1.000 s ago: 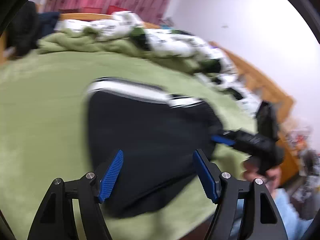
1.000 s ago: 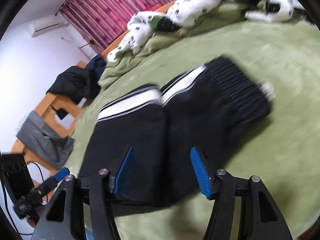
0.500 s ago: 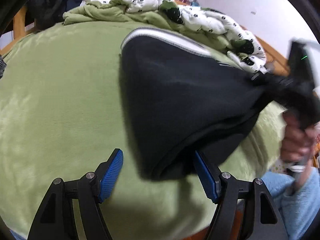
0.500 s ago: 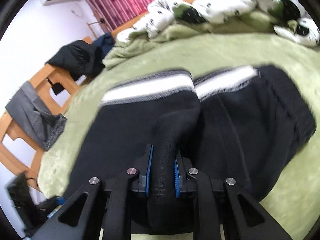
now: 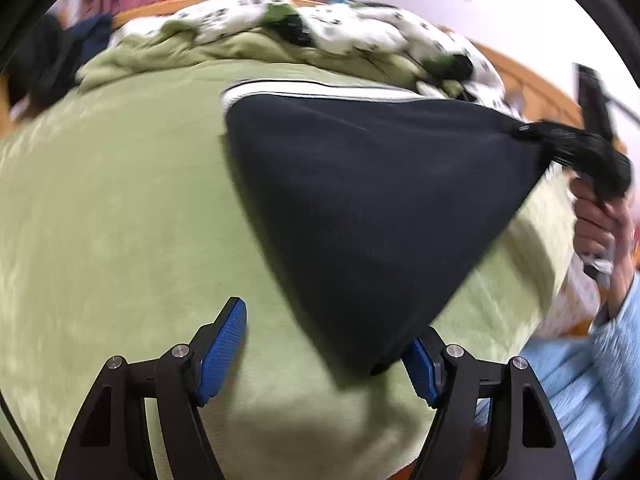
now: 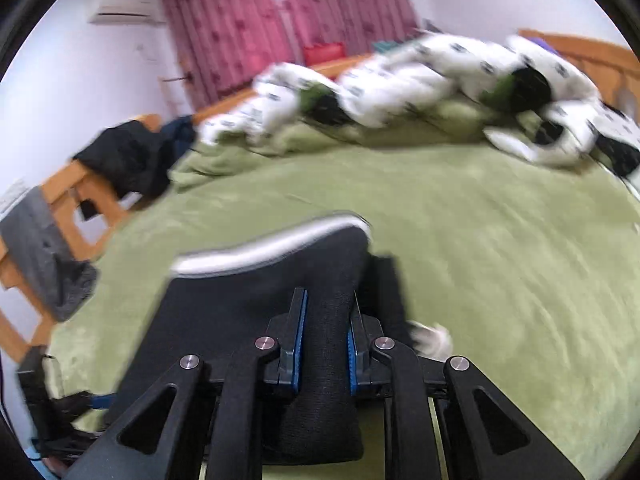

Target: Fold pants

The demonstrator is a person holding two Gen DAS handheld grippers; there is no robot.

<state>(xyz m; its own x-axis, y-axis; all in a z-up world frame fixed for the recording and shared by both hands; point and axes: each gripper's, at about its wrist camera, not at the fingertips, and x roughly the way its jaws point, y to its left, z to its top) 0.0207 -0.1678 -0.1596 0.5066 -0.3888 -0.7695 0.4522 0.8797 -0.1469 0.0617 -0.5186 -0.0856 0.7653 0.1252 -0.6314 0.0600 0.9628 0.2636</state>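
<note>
A: Where are the black knit pants with the white striped edge (image 5: 372, 208)?

B: On the bed's green fleece blanket (image 5: 120, 220). One bunched end is clamped between the blue pads of the right gripper (image 6: 325, 340), its fingers (image 6: 298, 340) narrow on the cloth. From there the fabric stretches as a dark sheet down to the blanket.

A: And the left gripper (image 5: 324, 352)?

B: Its jaws are opening – fingers wide, nothing pressed between them. The hanging corner of the pants hangs in front of its right finger (image 5: 420, 364); whether it touches, I cannot tell.

A: Beyond the fingers?

B: A rumpled white spotted quilt (image 6: 400, 80) and pink curtains (image 6: 248, 20) – well apart from the pants.
</note>
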